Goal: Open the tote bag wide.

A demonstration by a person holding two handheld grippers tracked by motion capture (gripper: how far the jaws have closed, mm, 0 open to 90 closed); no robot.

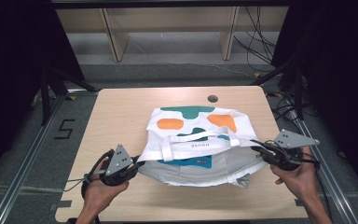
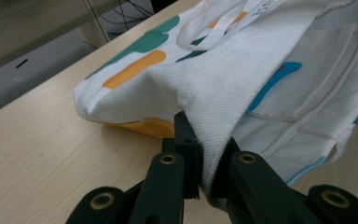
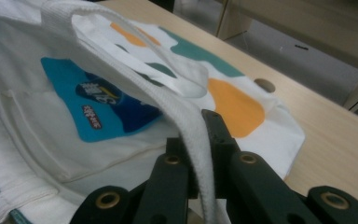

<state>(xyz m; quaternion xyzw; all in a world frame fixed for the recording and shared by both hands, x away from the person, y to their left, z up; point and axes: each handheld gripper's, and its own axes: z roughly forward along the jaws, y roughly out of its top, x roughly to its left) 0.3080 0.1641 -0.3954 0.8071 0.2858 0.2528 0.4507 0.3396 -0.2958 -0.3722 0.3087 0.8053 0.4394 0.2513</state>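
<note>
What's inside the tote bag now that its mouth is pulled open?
Inside the tote bag, a white lining with a blue printed label and a flat inner pocket. No loose item shows; the raised front panel covers the space deeper in. Left tool and right tool grip the rim.

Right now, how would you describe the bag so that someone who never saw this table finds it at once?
Look at the light wooden table; the white cloth bag lies in its middle. Its mouth edge is pinched by the left claw and the right claw. It has teal and orange blotches, white handles and a blue label inside.
</note>
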